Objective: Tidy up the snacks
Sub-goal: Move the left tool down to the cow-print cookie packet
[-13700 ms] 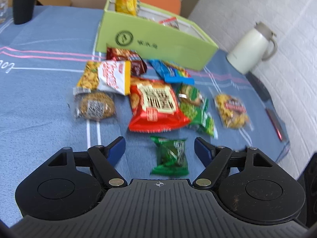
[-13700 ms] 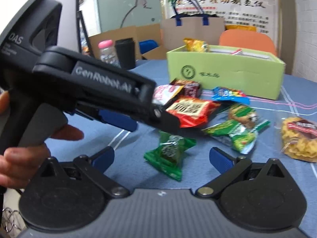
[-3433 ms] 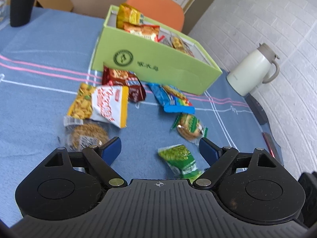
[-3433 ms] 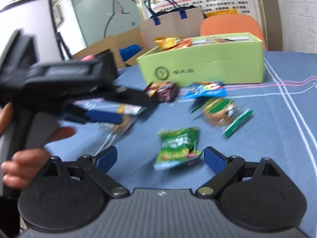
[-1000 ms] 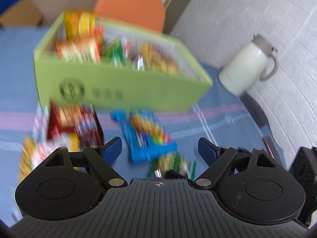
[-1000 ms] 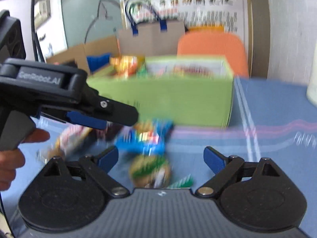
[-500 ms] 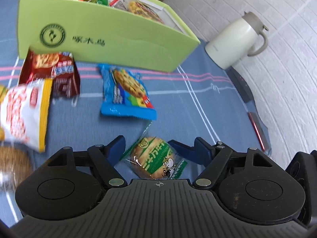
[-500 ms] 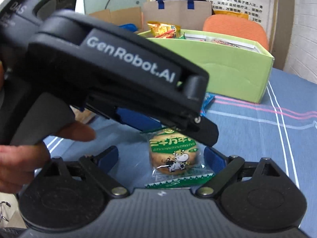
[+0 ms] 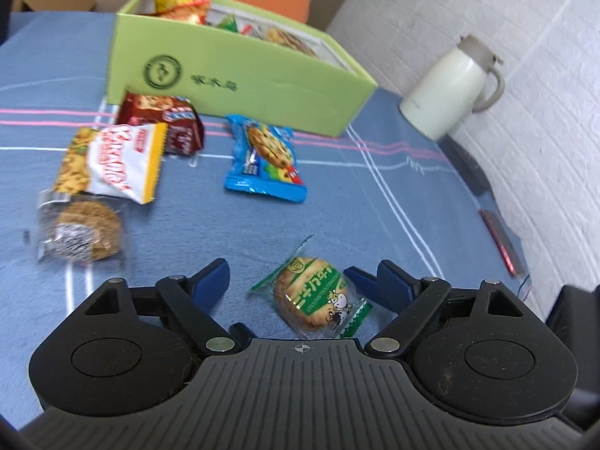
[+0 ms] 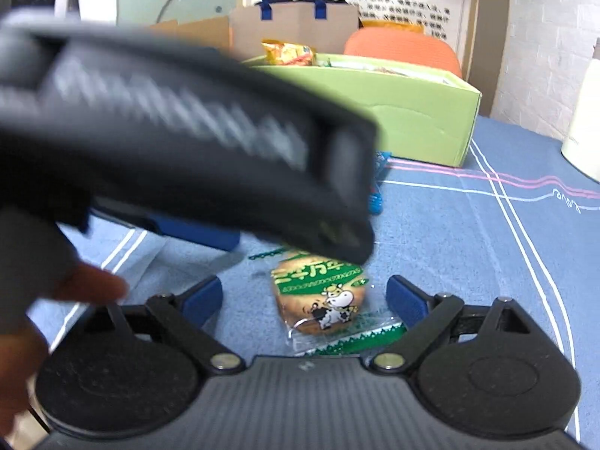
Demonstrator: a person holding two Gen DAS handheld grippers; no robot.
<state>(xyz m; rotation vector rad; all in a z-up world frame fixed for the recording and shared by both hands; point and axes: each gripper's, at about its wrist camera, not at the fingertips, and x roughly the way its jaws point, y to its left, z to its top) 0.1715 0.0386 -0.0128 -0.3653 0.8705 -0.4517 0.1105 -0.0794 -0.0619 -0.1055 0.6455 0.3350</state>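
Half a second ago my left gripper was low over the round biscuit in its clear-and-green wrapper, blue pads close at either side. Now it has pulled up and back: both pads are spread wide, nothing between them is gripped, and the biscuit lies flat on the blue striped tablecloth inside the gap. No grasp was made, so that biscuit is not yet sorted (my read: either a re-aim or a handover to the other claw).

My right gripper is also spread apart, empty, with the same biscuit lying between its pads, nearer the right one. It looks better placed to close on it.

Left-wrist view shows what is left on the cloth: blue cookie packet, dark red cookie packet, white-and-yellow snack bag, and a brown round cake in clear film, all in front of the light green cardboard box, which already holds several packs. A cream jug stands well off to the right.

Right-wrist view hides most of that: the left gripper's black body crosses it, blurred, just above the biscuit, with fingers of my left hand below it. It does show the box from lower down.
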